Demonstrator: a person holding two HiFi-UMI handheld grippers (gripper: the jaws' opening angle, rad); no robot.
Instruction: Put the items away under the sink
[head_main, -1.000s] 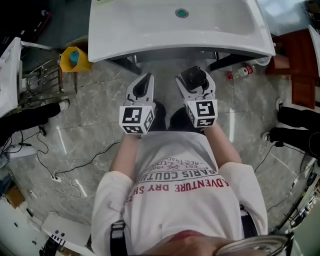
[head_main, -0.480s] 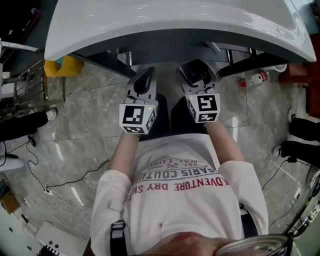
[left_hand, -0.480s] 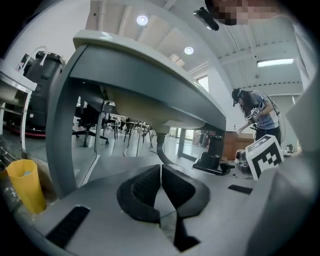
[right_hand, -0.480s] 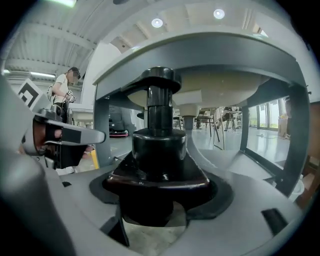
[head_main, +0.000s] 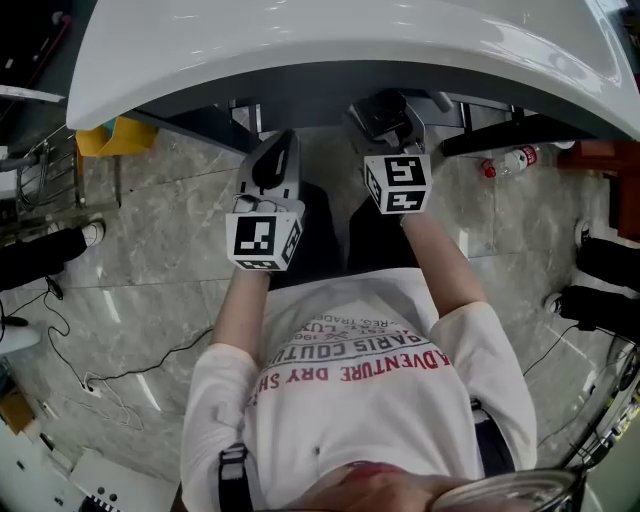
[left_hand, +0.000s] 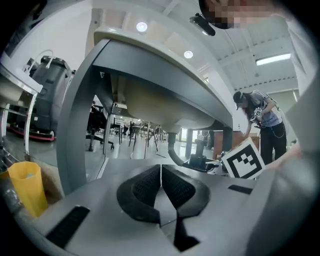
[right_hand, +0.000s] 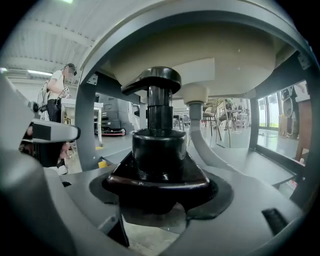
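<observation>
Jaws of the right gripper (head_main: 388, 108), in the head view, hold a black bottle (head_main: 384, 118) under the sink (head_main: 300, 40); the left gripper (head_main: 282, 152) is beside it. Left gripper view: pads (left_hand: 145, 187) pressed together, nothing between. Right gripper view: jaws clamp the glossy bottle's wide shoulder, pump head beyond them.

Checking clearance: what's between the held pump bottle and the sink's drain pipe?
Nothing: the right gripper view shows bare space between pump bottle and drain pipe.

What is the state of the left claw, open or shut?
Shut: the left claw shows its two black pads touching, with nothing between them.
</observation>
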